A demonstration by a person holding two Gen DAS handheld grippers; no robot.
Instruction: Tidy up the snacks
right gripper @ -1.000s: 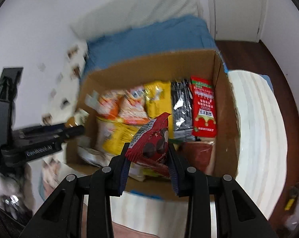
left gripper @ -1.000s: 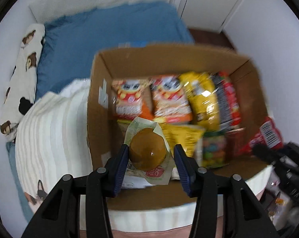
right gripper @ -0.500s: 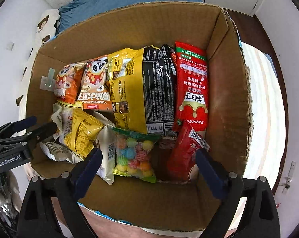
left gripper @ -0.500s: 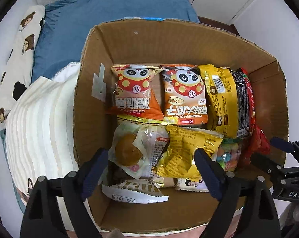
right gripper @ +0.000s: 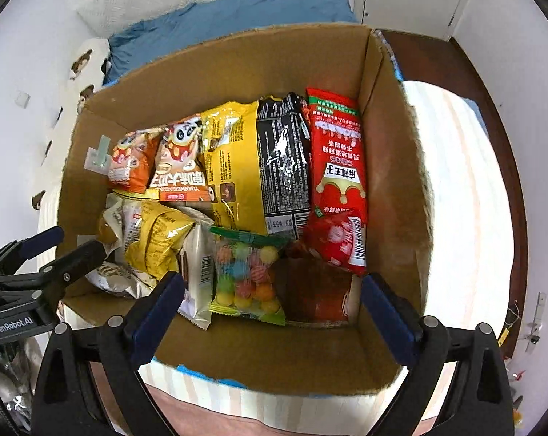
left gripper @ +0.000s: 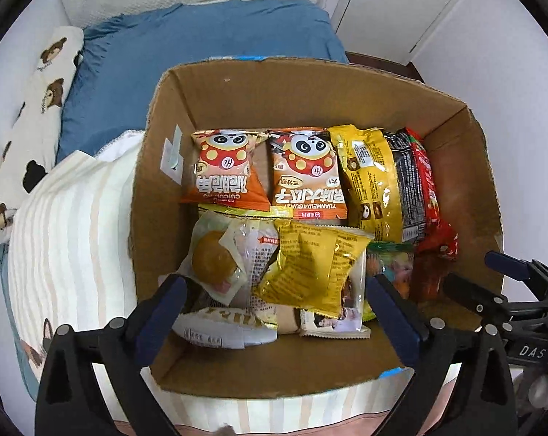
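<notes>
Cardboard box (left gripper: 310,94) now holds bun pack (left gripper: 215,265), both jaws opening, empty

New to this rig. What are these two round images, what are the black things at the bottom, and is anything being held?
No robot arm here: a person carries a hand-held claw in each hand, each with a fisheye camera looking along its fingers. One view is from the left claw, one from the right claw. Both look down into a cardboard box on a striped blanket, filled with snack packets: two panda bags, a bun packet, a candy bag, a small red packet. Both claws' jaws are opening and hold nothing.
</notes>
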